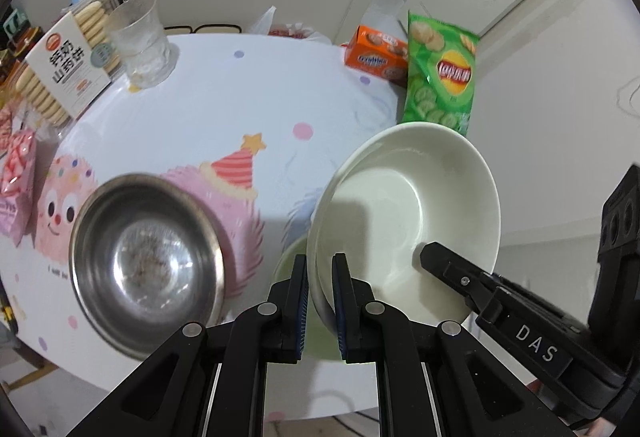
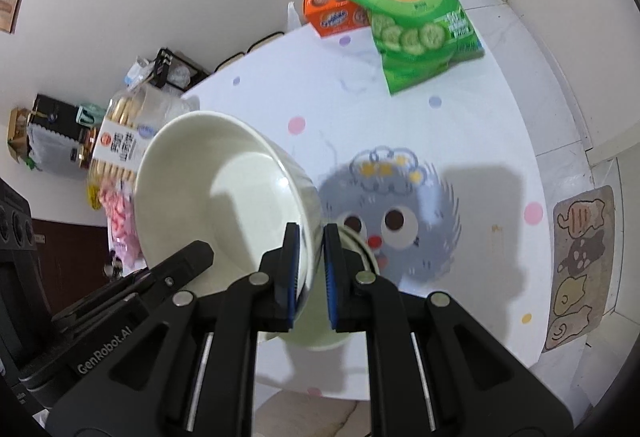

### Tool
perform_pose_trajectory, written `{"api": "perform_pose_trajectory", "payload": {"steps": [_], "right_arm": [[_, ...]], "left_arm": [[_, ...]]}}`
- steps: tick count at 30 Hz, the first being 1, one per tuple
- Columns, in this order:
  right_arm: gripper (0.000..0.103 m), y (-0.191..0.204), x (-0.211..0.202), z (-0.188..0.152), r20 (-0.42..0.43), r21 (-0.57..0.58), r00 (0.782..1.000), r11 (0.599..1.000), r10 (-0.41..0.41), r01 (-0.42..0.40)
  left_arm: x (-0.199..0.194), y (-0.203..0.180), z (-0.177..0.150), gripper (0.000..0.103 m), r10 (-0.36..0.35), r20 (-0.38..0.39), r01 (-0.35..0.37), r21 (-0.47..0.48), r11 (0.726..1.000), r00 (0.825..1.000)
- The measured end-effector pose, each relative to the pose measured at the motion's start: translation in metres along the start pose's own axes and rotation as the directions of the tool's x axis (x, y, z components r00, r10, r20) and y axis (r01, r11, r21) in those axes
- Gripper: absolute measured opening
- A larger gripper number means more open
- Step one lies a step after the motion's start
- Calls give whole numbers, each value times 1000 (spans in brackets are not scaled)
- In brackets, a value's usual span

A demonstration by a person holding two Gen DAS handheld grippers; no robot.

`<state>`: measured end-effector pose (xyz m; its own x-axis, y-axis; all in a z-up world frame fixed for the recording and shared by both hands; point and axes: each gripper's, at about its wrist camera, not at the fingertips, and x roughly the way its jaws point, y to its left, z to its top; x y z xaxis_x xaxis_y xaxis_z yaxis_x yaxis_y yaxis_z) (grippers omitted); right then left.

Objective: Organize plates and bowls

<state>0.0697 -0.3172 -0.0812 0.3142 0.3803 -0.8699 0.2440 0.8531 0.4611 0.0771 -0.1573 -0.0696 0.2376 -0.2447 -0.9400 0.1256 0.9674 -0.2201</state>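
Observation:
A white ceramic bowl hangs tilted above the table, gripped at two opposite sides of its rim. My left gripper is shut on its left rim. My right gripper is shut on the opposite rim of the same white bowl. Each view shows a black finger of the other gripper reaching into the bowl. Under the white bowl a pale green bowl rests on the table, mostly hidden, and it also shows in the right wrist view. A steel bowl sits empty to the left.
The round table has a cartoon-print cloth. A green crisp bag and orange biscuit box stand at its far right edge. A glass tumbler, a biscuit pack and pink sweets line the left. A floor mat lies beyond the table.

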Motion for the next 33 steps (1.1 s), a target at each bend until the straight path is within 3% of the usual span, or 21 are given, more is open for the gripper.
{"api": "perform_pose_trajectory", "payload": {"steps": [8, 27, 31, 33], "right_arm": [[14, -3, 15, -27, -63, -59, 997, 997, -52, 48], [14, 2, 41, -40, -133, -171, 975, 973, -178, 154], [14, 7, 44, -39, -148, -193, 970, 967, -194, 164], [16, 9, 47, -40, -159, -206, 966, 964, -204, 169]], "left_arm": [[20, 9, -30, 11, 13, -54, -13, -16, 1000, 998], [48, 9, -39, 11, 78, -140, -76, 15, 997, 987], [50, 8, -38, 27, 63, -156, -62, 15, 998, 986], [51, 9, -39, 28, 71, -165, -70, 11, 998, 984]]}}
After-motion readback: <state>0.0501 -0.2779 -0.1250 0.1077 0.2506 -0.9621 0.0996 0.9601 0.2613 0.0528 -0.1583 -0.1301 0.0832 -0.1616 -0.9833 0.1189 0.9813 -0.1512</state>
